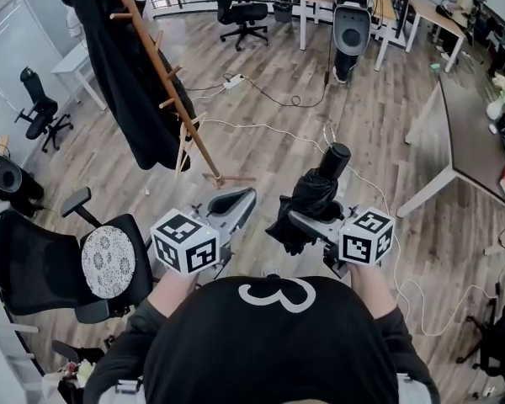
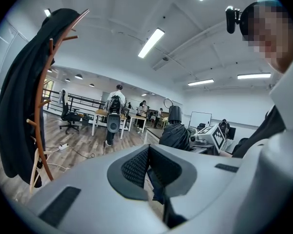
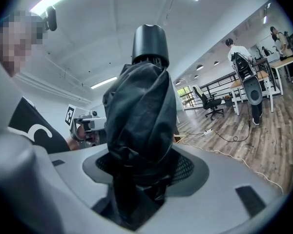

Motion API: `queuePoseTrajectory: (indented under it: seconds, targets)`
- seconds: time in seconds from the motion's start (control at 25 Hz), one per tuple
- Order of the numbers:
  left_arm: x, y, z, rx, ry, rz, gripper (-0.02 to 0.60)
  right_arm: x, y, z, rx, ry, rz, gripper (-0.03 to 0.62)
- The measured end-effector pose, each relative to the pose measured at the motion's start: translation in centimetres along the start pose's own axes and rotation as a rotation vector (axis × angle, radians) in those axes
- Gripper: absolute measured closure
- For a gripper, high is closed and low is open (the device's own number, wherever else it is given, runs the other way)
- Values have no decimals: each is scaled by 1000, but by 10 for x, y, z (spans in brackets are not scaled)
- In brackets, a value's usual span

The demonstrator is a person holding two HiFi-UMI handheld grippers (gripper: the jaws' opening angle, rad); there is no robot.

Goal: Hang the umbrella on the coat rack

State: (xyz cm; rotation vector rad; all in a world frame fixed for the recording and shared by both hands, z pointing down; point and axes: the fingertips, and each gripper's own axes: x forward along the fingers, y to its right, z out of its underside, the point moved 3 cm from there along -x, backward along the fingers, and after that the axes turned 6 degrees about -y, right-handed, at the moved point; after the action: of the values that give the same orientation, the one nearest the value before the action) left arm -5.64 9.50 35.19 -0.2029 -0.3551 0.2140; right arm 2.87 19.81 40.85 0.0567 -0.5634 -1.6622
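Umbrella [image 1: 316, 188] inside right hand-held gripper [image 1: 303, 220]

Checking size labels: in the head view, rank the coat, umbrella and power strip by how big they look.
1. Coat
2. Umbrella, though it is nearer the camera
3. Power strip

Wood floor [image 1: 303, 141], desks [image 1: 467, 133], ofc chairs [image 1: 244, 11], strip lts [image 2: 151, 42].
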Motion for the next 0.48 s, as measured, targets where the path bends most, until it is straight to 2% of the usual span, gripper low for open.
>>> queuePoseTrajectory:
  seconds: [0.28, 0.48]
  targets:
    - [42, -91, -37, -43, 11, -14, 566, 68, 62, -52, -12, -47, -23, 321]
    - [62, -142, -51, -66, 21, -38, 566, 108, 94, -72, -16, -83, -55, 321]
